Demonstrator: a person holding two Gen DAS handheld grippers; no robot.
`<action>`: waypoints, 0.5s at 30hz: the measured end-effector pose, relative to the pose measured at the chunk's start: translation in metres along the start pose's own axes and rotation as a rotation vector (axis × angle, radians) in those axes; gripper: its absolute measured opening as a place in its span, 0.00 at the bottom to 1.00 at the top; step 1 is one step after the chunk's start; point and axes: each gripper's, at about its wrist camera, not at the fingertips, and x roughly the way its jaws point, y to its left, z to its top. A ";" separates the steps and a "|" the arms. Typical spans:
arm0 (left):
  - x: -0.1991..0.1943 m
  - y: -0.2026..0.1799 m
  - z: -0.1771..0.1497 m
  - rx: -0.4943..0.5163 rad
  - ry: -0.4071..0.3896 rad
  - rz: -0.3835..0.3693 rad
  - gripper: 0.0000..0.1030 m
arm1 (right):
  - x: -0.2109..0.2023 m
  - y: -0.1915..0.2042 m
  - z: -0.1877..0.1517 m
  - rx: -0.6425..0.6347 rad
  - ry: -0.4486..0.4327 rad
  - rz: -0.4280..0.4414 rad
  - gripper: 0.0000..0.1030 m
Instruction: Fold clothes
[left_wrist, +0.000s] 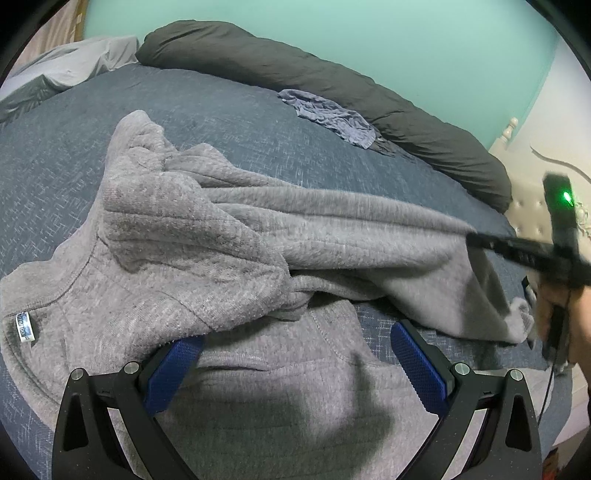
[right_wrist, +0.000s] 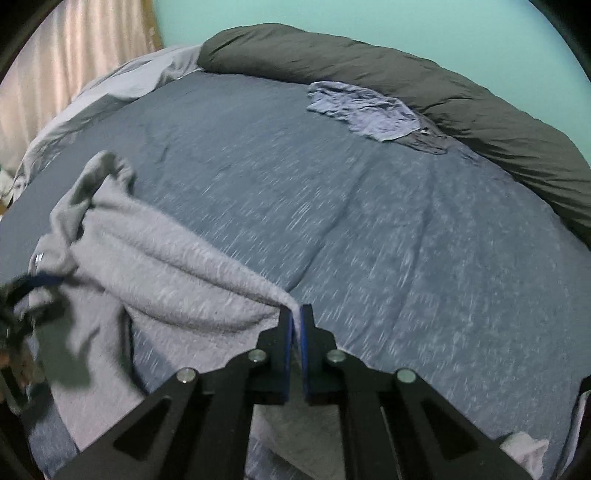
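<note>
In the left wrist view, the left gripper (left_wrist: 293, 354) is held with jaws spread over the grey sweater (left_wrist: 207, 236); bare bedspread (left_wrist: 221, 99) is seen toward 12 o'clock. In the right wrist view, the right gripper (right_wrist: 295, 317) is clamped on the sweater's edge, stretching toward 9 o'clock; open bedspread lies from 12 to 3 o'clock.

A bed (right_wrist: 369, 229) with a speckled blue cover fills the room's middle. A long dark grey bolster (right_wrist: 406, 74) lies along its far edge against a mint-green wall (right_wrist: 332, 14). Pale curtains (right_wrist: 74, 55) hang at the left; a cream tufted headboard (left_wrist: 532, 206) stands at the right.
</note>
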 end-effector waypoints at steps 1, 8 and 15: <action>0.000 0.000 0.001 -0.001 -0.001 -0.001 1.00 | 0.001 -0.002 0.005 0.005 -0.004 -0.011 0.03; 0.000 0.004 0.003 -0.006 -0.001 -0.008 1.00 | 0.033 -0.026 0.042 0.031 0.027 -0.093 0.03; -0.002 0.007 0.002 -0.007 0.002 -0.004 1.00 | 0.069 -0.053 0.053 0.112 0.072 -0.135 0.03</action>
